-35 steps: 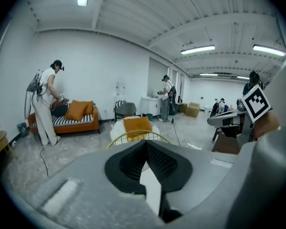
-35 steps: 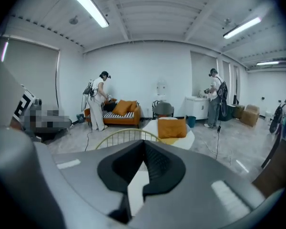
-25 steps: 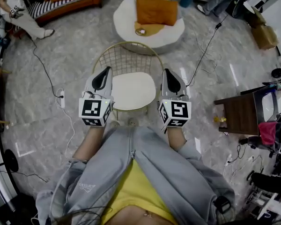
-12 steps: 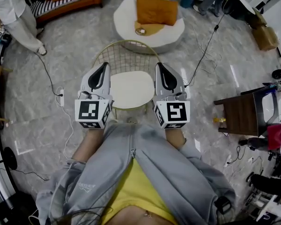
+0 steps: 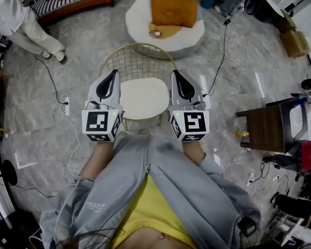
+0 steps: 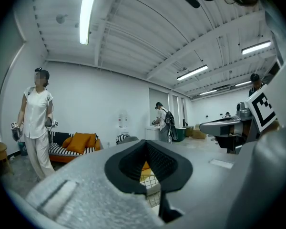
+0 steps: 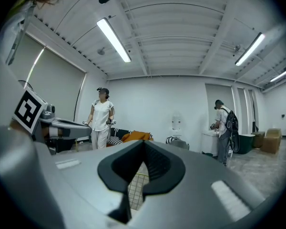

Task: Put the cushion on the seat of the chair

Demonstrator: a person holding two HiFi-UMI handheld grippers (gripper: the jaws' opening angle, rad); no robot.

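An orange cushion [image 5: 172, 12] lies on a round white pouf [image 5: 189, 38] at the far side of the room. Just in front of me stands the chair [image 5: 140, 98], with a gold wire back and a white seat. My left gripper [image 5: 113, 75] is held over the seat's left edge and my right gripper [image 5: 175, 75] over its right edge. Both are shut and hold nothing. In the left gripper view the shut gripper [image 6: 150, 175] frames a bit of the wire back [image 6: 151, 181]. The right gripper view shows its own shut gripper [image 7: 140, 173] the same way.
A dark wooden side table [image 5: 262, 126] stands at the right. Cables and a power strip [image 5: 67, 107] lie on the marble floor. A striped sofa [image 5: 72, 1] with orange cushions is at the upper left. A person in white [image 5: 18, 22] walks nearby. Cardboard boxes [image 5: 293, 38] sit at the upper right.
Both grippers have risen a little and drawn nearer to the chair's back. The person in white at the upper left has walked to the right.
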